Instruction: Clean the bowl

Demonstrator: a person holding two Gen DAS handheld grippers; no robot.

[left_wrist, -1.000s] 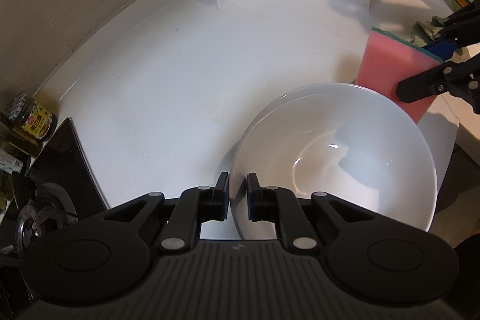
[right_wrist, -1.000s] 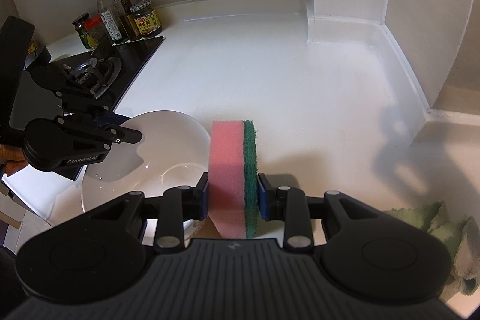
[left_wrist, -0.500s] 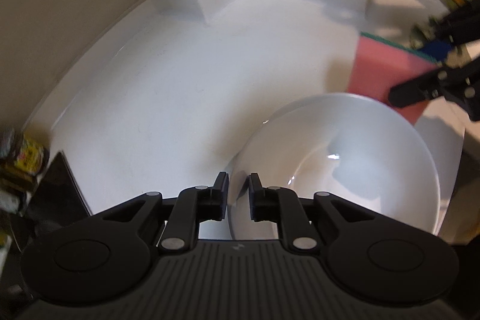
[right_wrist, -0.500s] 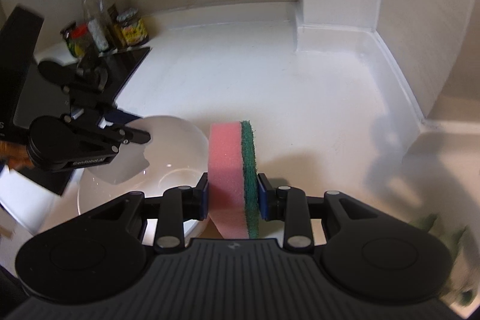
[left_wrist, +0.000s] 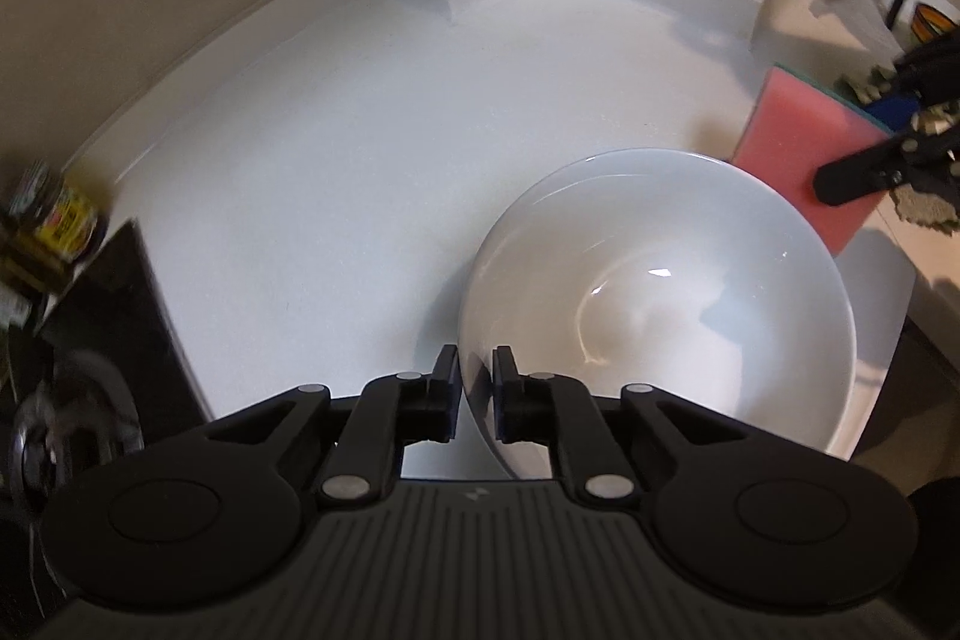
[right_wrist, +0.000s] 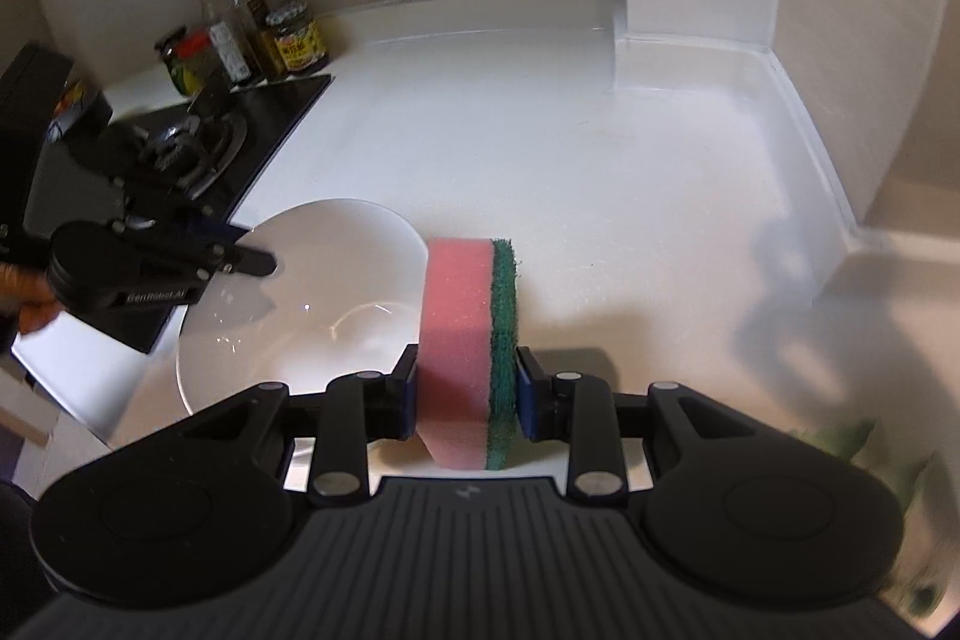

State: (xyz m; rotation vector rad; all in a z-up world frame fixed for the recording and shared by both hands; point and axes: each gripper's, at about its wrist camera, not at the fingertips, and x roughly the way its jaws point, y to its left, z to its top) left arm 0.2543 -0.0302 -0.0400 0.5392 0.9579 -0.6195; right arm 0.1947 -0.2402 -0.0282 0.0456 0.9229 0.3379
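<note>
Since the frame a second ago, the view from the left claw [left_wrist: 476,394] has shifted a little over the bench [left_wrist: 372,148]; the jars that sat sharp at the far left edge are now blurred, and the sponge [left_wrist: 798,166] sits slightly farther from the bowl rim than before. Grips on both sides unchanged.

Left claw: nearly closed, the two fingers pinching the near rim of the white bowl [left_wrist: 654,298], one finger outside the wall and one inside. Seen from the right wrist, the same claw [right_wrist: 252,250] reaches in over the bowl's left rim, with part of a person's hand [right_wrist: 27,292] behind it.

Right claw [right_wrist: 465,391]: closed on the sponge [right_wrist: 468,340], which stands on edge between the fingers, pink foam to the left, green scouring layer to the right. From the left wrist, the sponge is just beyond the bowl's far right rim, apart from it.

Bowl [right_wrist: 300,316]: at the front edge of the white bench [right_wrist: 570,160], tilted toward the left claw; whether it is lifted clear I cannot tell. Inside looks glossy, with light glints.

Surroundings: black stove top [right_wrist: 180,142] left of the bowl; bottles and jars [right_wrist: 252,40] behind it by the wall; a green cloth [right_wrist: 852,442] at far right, blurred.
</note>
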